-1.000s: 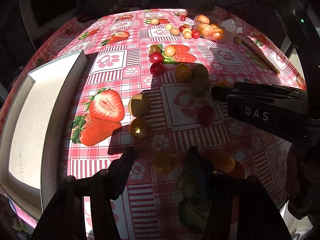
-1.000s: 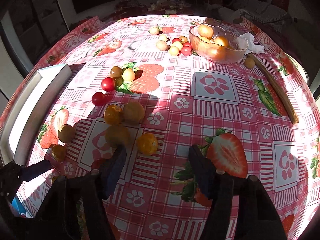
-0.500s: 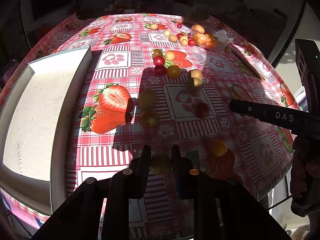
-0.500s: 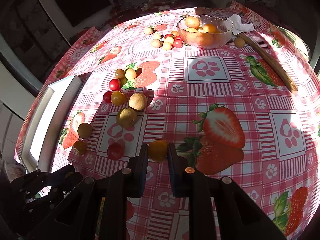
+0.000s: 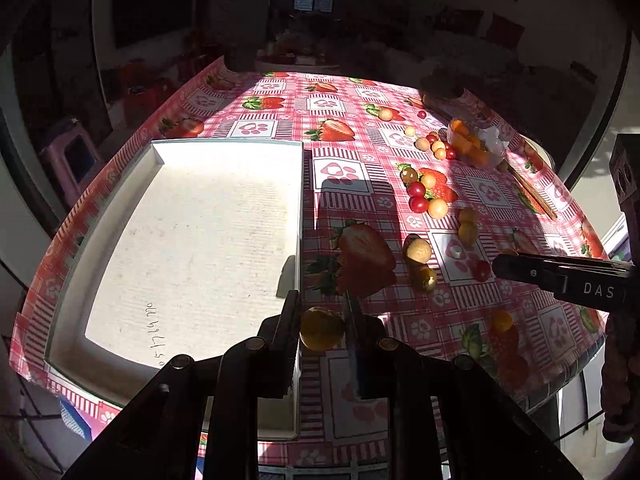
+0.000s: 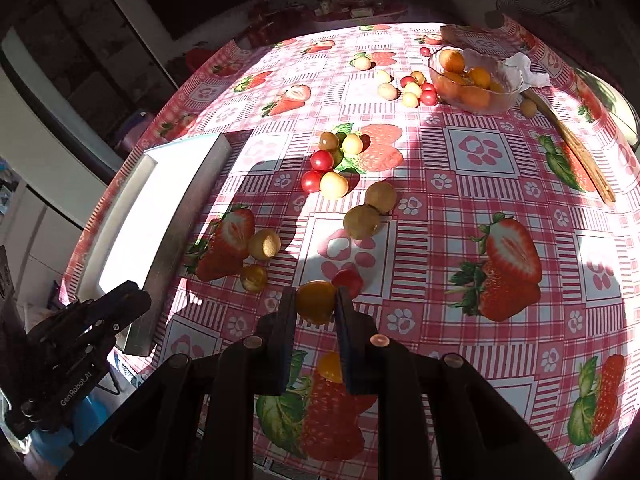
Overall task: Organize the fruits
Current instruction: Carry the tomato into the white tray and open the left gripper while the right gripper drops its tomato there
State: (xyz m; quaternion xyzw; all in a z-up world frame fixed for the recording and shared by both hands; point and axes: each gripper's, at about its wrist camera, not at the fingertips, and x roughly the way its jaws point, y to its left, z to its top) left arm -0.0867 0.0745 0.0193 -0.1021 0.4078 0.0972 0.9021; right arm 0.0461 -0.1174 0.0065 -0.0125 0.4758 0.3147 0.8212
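The left gripper [image 5: 322, 320] is clamping a yellow fruit [image 5: 322, 329] between its fingers, raised just right of the white tray [image 5: 192, 240]. The right gripper [image 6: 316, 300] is pinching an orange fruit [image 6: 315, 301] above the strawberry tablecloth [image 6: 460, 208]. Loose fruits [image 6: 362, 222] are lying farther out; the glass bowl [image 6: 472, 80] is sitting far right.

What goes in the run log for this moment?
left gripper: shut on yellow fruit | right gripper: shut on orange fruit | white tray: empty
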